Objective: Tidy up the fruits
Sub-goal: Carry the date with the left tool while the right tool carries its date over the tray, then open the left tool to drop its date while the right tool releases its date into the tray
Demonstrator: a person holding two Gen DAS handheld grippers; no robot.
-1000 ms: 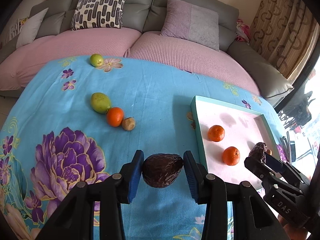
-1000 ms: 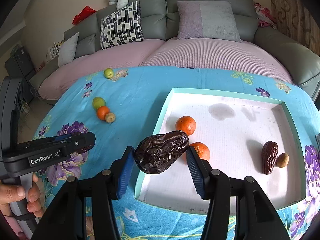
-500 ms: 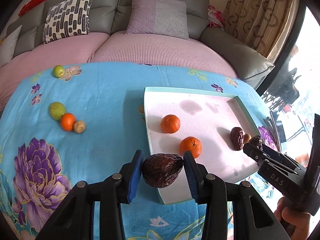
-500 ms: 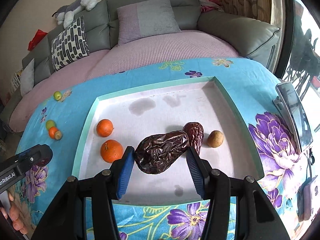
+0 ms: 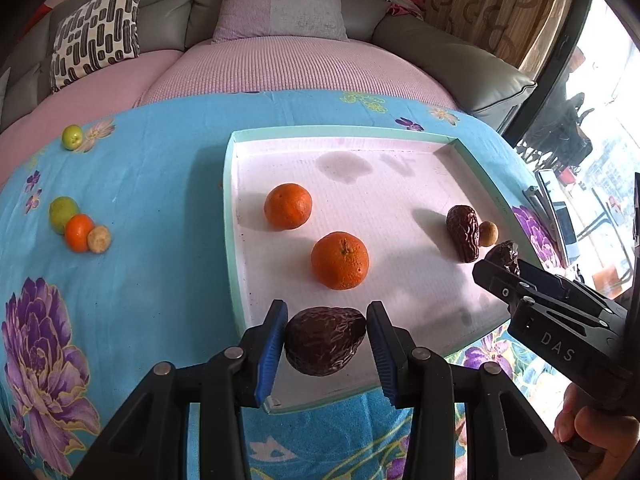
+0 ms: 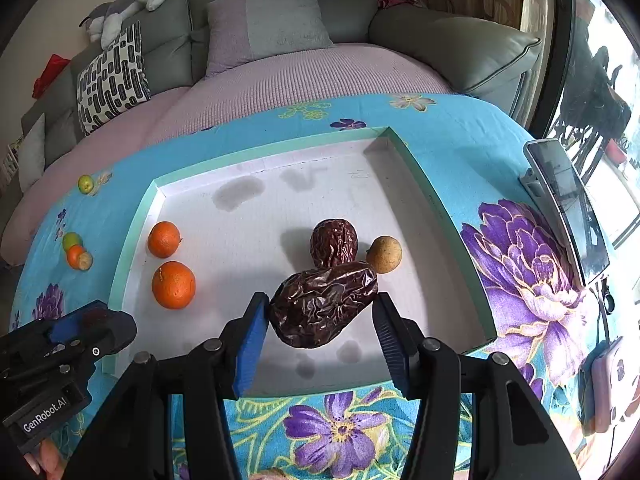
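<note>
Left wrist view: the left gripper [image 5: 326,342] pinches a dark wrinkled fruit [image 5: 325,340] between its blue pads. A second ago it hung over the bare blue cloth [image 5: 160,208]; now it hangs over the tray [image 5: 229,216], just inside the near wall at 6 o'clock. Two oranges [image 5: 340,260] lie at the tray's centre, a date [image 5: 463,232] and a small tan fruit [image 5: 488,233] at 3 o'clock. A green fruit, an orange and a tan one wait on the cloth at 9 o'clock, another green one at 10 o'clock.

Right wrist view: the right gripper [image 6: 318,316] clamps a big date [image 6: 324,304]. It has crossed from the tray's left edge to the right half, and now hangs just before the resting date [image 6: 334,242], the tan fruit at 1 o'clock.

Both carries look finished, so releasing likely comes next; four fruits remain outside.
</note>
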